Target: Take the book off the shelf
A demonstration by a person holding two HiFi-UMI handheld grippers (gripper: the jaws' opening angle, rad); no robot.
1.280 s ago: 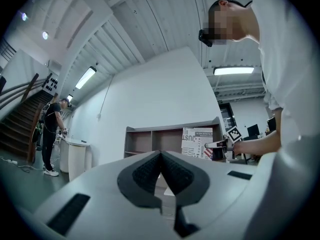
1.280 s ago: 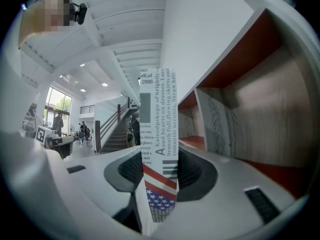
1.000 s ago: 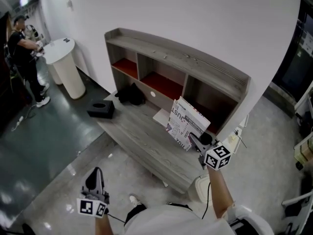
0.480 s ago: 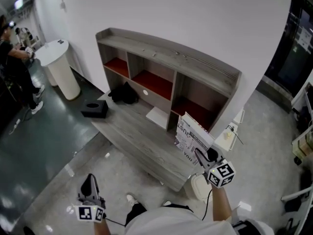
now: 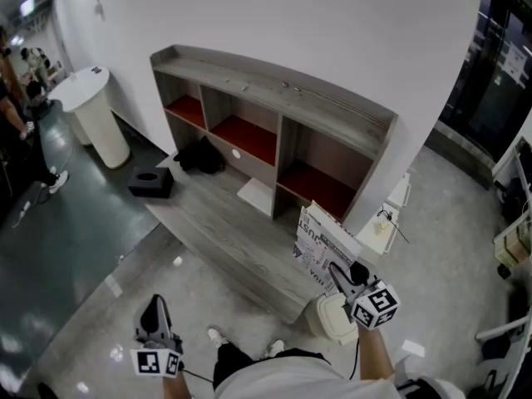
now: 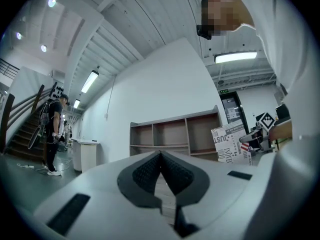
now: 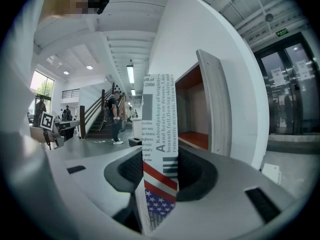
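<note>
Three open compartments with red floors make up the wooden shelf unit [image 5: 274,98], and none of them holds the book now. A low counter [image 5: 212,223] runs in front of it. The book [image 5: 322,241] stood close before the right-hand compartment a second ago. It has since drawn away and hangs above the counter's front right end, clear of the shelf, so the removal looks essentially done. The right gripper [image 5: 335,268] has its jaws clenched on the book's lower edge. The left gripper [image 5: 156,316] hangs low, jaws pressed together on nothing.
</note>
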